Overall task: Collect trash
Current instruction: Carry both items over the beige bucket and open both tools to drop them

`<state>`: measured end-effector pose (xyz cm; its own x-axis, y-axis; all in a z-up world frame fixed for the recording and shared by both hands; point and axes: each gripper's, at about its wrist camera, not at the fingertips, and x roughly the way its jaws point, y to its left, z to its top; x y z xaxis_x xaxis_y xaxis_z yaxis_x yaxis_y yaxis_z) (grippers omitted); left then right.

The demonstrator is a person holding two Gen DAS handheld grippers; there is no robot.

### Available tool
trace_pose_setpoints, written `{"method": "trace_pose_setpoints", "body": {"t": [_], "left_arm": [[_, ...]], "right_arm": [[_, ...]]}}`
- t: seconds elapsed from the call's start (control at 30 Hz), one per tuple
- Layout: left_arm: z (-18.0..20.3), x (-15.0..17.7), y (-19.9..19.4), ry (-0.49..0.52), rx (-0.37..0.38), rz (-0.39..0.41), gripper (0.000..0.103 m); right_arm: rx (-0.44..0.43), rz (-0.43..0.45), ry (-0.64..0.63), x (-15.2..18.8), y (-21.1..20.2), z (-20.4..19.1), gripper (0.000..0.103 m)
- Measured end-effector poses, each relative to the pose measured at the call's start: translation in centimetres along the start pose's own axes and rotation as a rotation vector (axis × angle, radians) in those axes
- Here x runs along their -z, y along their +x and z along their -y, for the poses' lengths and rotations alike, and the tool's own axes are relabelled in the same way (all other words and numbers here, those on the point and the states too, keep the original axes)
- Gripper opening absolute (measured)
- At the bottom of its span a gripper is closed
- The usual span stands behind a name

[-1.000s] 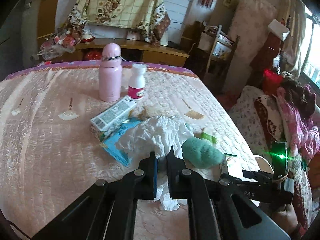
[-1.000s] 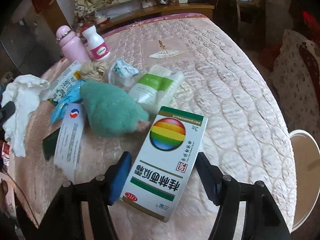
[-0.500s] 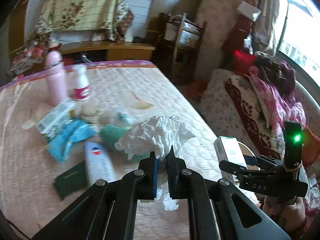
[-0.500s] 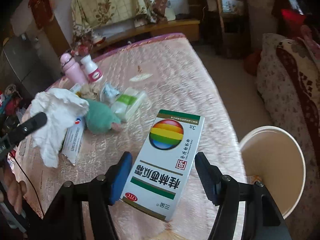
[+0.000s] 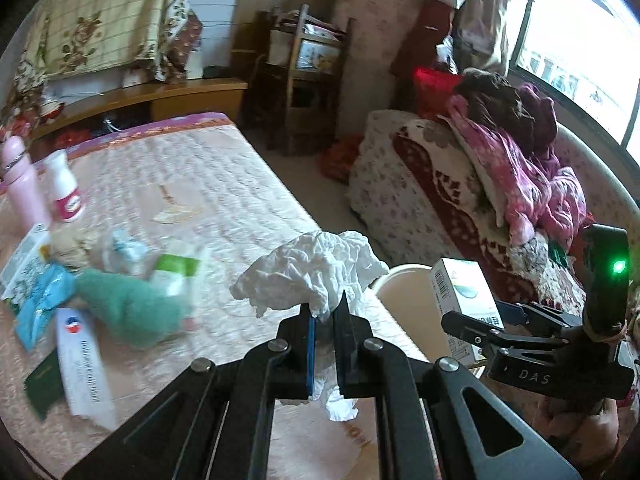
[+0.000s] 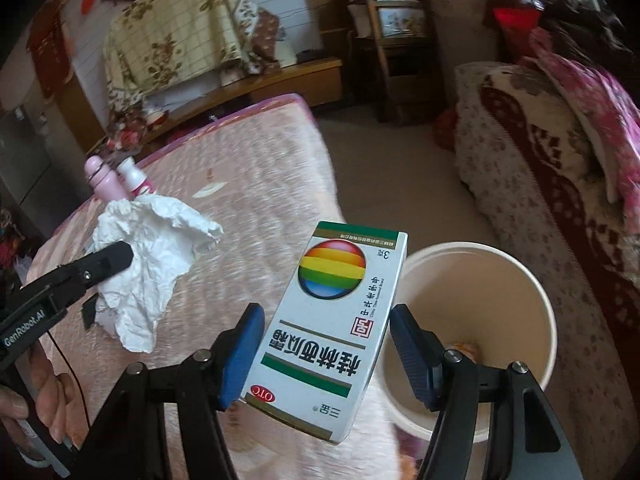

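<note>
The left claw (image 5: 325,322) is closed on a crumpled white tissue (image 5: 316,276), which bunches above its fingertips and hangs below them, over the bed's edge. The right claw (image 6: 326,354) grips a white medicine box (image 6: 332,328) flat between its blue pads (image 6: 242,354), held just beside the rim of a cream bin (image 6: 536,300) on the floor beside the pink quilted bed (image 6: 256,184).

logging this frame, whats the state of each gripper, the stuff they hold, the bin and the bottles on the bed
left gripper: shut on the crumpled tissue
crumpled tissue: held up off the bed
right gripper: shut on the medicine box
medicine box: held, tilted, beside the bin's rim
bin: open, nearly empty
pink bottle: upright, capped
white bottle: upright, capped
</note>
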<state>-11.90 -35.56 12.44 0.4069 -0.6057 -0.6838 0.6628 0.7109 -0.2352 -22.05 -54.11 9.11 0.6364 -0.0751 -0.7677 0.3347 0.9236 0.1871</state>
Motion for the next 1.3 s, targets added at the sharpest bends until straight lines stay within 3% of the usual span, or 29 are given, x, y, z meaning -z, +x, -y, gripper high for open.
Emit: {"method": "trace_pose_setpoints", "body": {"t": [0.57,1.3], "left_arm": [[7.0,0.0,5.7,0.078,0.073,-0.076,0.008],[9.7,1.1,10.2,0.040,0.195,-0.153,0.008]], "right_arm": [[0.094,0.003,0.146,1.5,-1.4,9.3,0.068],[0.141,-0.045,0.215,2.8,0.0,13.1,0.068]]}}
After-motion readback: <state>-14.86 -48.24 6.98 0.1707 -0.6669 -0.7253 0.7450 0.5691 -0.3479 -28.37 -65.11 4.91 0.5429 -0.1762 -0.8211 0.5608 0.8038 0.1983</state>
